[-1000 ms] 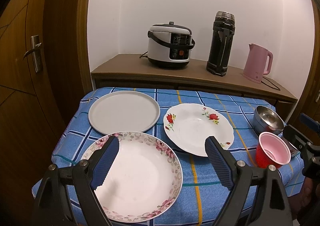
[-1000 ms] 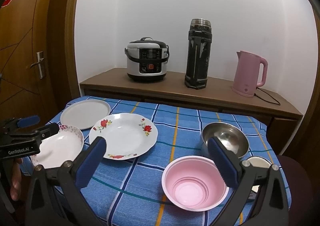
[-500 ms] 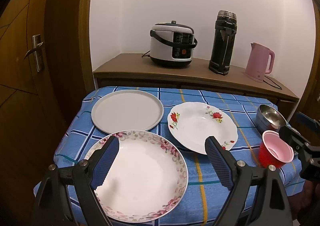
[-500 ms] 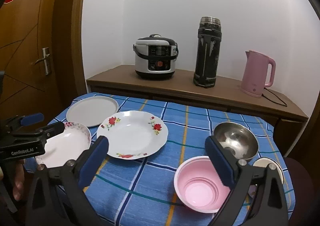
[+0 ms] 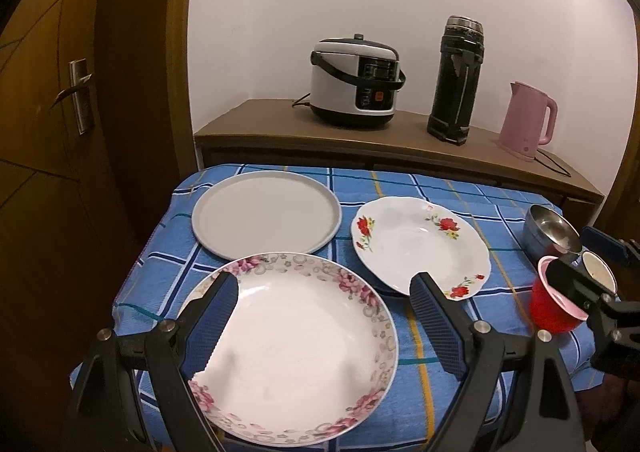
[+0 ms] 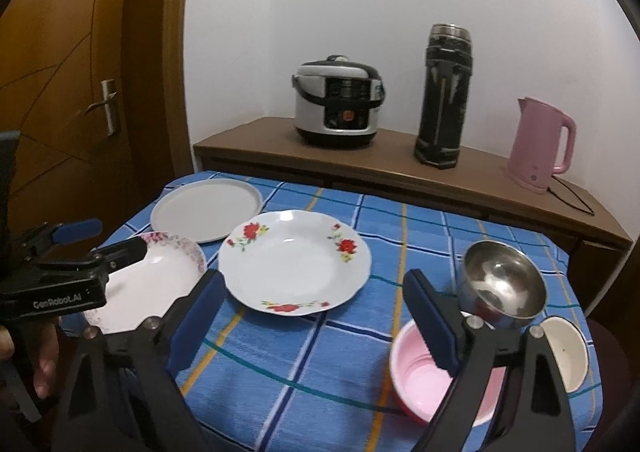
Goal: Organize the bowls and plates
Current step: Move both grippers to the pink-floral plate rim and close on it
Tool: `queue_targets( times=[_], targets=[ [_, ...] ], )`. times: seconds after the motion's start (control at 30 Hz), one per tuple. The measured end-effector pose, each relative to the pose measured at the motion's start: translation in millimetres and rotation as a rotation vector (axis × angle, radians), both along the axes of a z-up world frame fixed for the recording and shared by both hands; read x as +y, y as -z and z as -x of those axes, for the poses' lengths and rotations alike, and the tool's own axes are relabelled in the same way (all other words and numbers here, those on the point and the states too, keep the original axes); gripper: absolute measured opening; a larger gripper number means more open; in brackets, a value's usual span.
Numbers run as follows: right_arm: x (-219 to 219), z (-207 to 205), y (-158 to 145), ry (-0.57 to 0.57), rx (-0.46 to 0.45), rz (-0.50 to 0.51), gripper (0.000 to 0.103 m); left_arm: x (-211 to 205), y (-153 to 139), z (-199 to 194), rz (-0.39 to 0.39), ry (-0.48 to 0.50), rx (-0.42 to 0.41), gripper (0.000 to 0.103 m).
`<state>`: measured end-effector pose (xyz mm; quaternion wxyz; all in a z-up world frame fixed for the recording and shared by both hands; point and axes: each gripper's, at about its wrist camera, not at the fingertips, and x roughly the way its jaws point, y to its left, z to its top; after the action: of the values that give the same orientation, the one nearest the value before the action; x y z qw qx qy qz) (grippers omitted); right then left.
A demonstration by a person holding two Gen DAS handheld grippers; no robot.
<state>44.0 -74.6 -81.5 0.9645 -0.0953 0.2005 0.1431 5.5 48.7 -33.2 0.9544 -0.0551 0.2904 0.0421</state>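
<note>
My left gripper [image 5: 324,316] hangs open over the pink-flowered plate [image 5: 296,352] at the table's near left. Behind that plate lies a plain grey plate [image 5: 266,212], and a red-rose plate [image 5: 416,248] sits mid-table. My right gripper [image 6: 314,316] is closing. Its right finger reaches over the rim of the pink-lined red bowl [image 6: 436,376], and only tablecloth lies between the pads. A steel bowl [image 6: 502,284] and a small white bowl [image 6: 568,352] stand just beyond. The right gripper [image 5: 588,260] also shows at the edge of the left wrist view.
The blue checked table [image 6: 304,364] ends close in front and at both sides. Behind it a wooden counter [image 5: 400,140] carries a rice cooker [image 5: 356,84], a black flask [image 5: 456,80] and a pink kettle [image 5: 526,120]. A wooden door [image 5: 60,132] stands left. A hand [image 6: 44,364] holds the left gripper.
The right gripper has edged in over the pink bowl, so its right finger now covers the rim, and its jaws have narrowed a little. The left gripper has stayed put.
</note>
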Motion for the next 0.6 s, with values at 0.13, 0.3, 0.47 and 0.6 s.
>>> queue_targets(
  times=[0.13, 0.3, 0.47, 0.6],
  targets=[
    [9, -4, 3, -0.021, 0.015, 0.003, 0.09, 6, 2, 0, 0.001, -0.011, 0.002, 0.09],
    [24, -12, 10, -0.064, 0.06, 0.001, 0.08, 21, 7, 7, -0.026, -0.06, 0.003, 0.09],
    [45, -23, 22, -0.119, 0.11, 0.01, 0.069, 50, 17, 14, -0.006, -0.128, 0.023, 0.09],
    [61, -27, 30, -0.159, 0.136, 0.023, 0.061, 68, 24, 18, 0.006, -0.163, 0.034, 0.089]
  ],
)
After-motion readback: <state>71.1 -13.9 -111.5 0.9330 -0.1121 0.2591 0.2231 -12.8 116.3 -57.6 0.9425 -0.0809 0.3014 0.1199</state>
